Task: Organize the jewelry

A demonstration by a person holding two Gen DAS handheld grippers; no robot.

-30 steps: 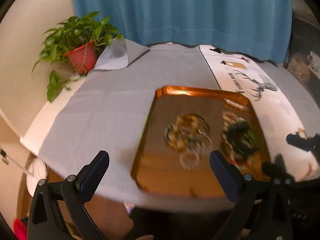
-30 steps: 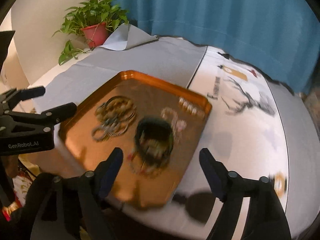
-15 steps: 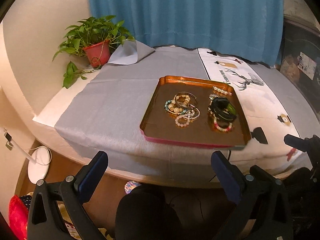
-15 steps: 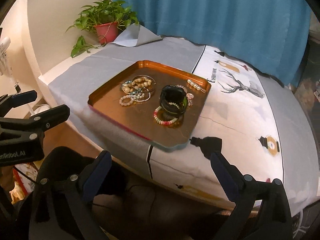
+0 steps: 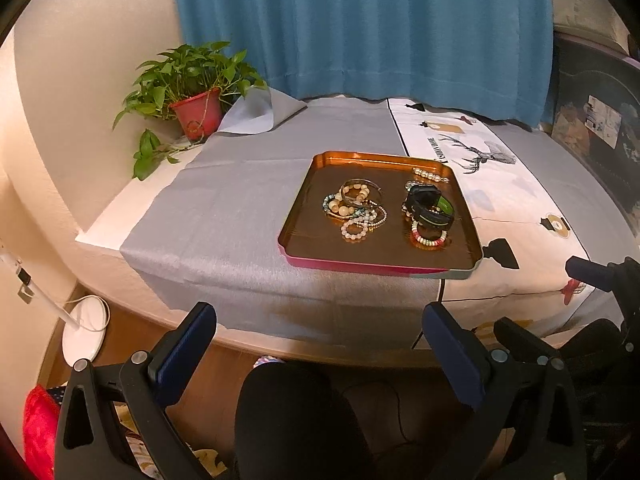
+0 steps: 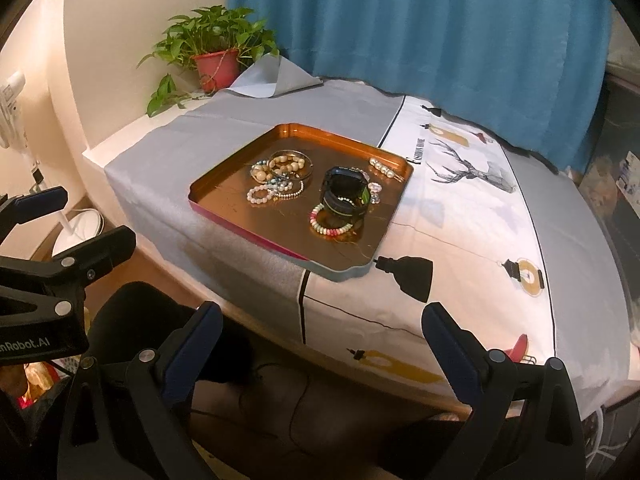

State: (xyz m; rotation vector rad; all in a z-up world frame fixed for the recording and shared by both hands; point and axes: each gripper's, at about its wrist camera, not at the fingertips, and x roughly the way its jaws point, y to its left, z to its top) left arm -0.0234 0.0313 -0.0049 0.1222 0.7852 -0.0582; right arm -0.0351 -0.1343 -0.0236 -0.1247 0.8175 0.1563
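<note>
- The tray sits with its near edge right at the table's front edge; a clumsy nudge on that rim could, I judge, tip it toward the floor.
- The bead bracelets at about 10 o'clock in the tray lie heaped and overlapping, so lifting 1 may drag its neighbours along.
- The black watch stands near the tray's middle, with the pink-and-white bead bracelet touching it at 7 o'clock; a pinch there could catch both.
- The pearl clip at 1 o'clock lies close to the rim, leaving little room for a finger.
- The right gripper stands wide, its jaws having just been opening, with nothing between them, short of the table.
- The left gripper is likewise wide and empty, touching nothing.
</note>
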